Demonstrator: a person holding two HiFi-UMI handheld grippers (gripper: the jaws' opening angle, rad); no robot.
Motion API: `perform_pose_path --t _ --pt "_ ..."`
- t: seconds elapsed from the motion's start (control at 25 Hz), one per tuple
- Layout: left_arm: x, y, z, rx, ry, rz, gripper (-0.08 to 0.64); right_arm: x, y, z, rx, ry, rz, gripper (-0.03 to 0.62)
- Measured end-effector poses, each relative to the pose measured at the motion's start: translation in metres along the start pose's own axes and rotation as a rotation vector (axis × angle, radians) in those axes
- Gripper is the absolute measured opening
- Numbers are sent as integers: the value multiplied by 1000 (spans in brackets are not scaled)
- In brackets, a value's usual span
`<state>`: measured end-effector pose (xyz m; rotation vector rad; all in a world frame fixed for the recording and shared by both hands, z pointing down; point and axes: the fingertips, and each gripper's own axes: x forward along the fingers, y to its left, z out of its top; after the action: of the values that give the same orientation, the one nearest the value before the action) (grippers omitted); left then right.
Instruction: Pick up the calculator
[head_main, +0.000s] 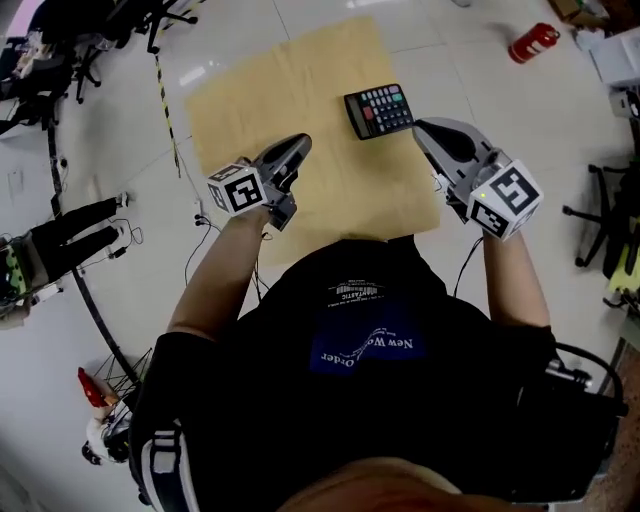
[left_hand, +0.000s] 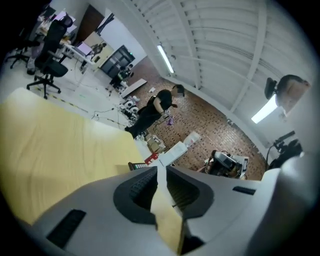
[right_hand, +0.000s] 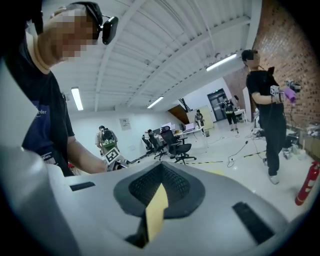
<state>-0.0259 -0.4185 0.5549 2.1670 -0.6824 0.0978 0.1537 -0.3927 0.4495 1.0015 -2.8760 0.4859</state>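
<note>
A black calculator (head_main: 378, 110) with red and teal keys lies on the far right part of a small light wooden table (head_main: 280, 85). My left gripper (head_main: 298, 146) hovers over the table's middle, left of the calculator, its jaws parted only by a thin slit with nothing between them. In the left gripper view the calculator (left_hand: 134, 165) shows just past the left gripper (left_hand: 160, 169). My right gripper (head_main: 420, 127) is close to the calculator's near right corner, apart from it. Its jaws meet at the tips in the right gripper view (right_hand: 161, 165), and nothing is held.
A red fire extinguisher (head_main: 533, 42) lies on the white floor at the far right. Yellow-black tape (head_main: 165, 100) and cables run left of the table. Office chairs (head_main: 80, 40) stand at the far left. A person (right_hand: 267, 110) stands in the right gripper view.
</note>
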Motion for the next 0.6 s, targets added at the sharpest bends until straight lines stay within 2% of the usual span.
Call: perform_pose_path --t 0.04,0.28,0.44,0.6 --pt "16 8 -5 -32 26 10 59 -4 -7 -6 18 -2 -9 -15" --pt "95 48 -34 -135 180 90 141 -23 -28 -40 68 11 -35 -15" --pt "118 65 -50 -127 232 171 141 -41 -43 -58 128 -13 -87 -15" --pt "125 83 -47 -110 230 246 141 -51 -50 -70 147 -15 -121 -15"
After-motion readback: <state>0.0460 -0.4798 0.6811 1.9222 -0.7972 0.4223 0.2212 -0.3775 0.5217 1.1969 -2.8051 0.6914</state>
